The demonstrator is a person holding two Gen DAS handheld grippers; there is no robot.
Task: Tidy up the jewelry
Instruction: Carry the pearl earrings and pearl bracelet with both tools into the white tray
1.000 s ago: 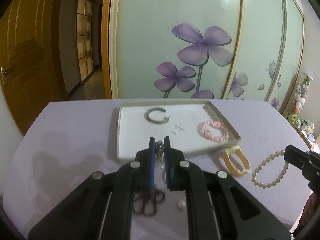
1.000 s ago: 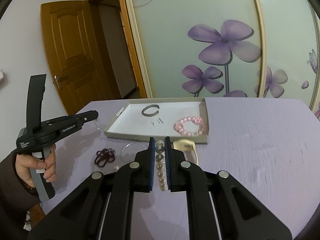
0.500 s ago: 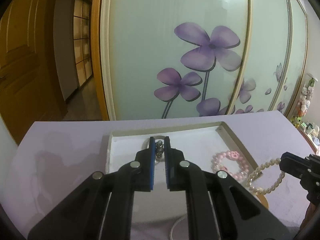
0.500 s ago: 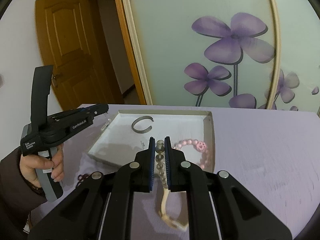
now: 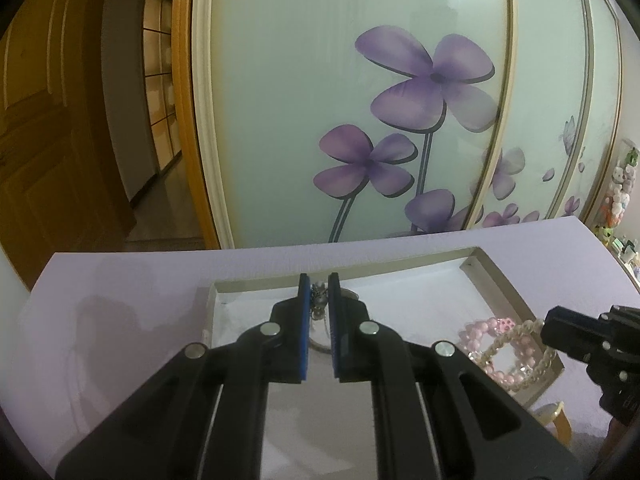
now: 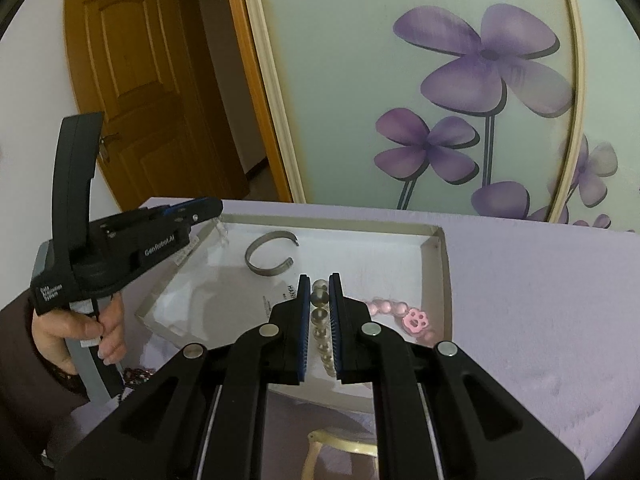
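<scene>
My left gripper [image 5: 319,285] is shut on a thin silver necklace [image 5: 319,300] with a small pendant and holds it over the left part of the shallow white tray [image 5: 496,284]. My right gripper [image 6: 319,285] is shut on a white pearl bracelet [image 6: 320,316], which hangs over the tray's [image 6: 434,240] near right part, above a pink bead bracelet [image 6: 416,318]. The pearl bracelet [image 5: 516,344] and pink bracelet [image 5: 480,330] also show in the left wrist view. A silver cuff bangle [image 6: 270,258] lies in the tray.
The tray sits on a lilac table [image 6: 540,300]. A yellow bangle [image 6: 340,444] lies on the table in front of the tray. A dark red bead piece [image 6: 136,376] lies near the left hand. A flowered sliding door stands behind the table.
Both grippers have moved forward and down over the tray, carrying the necklace and the pearl bracelet. The tray looks closer and larger in both views.
</scene>
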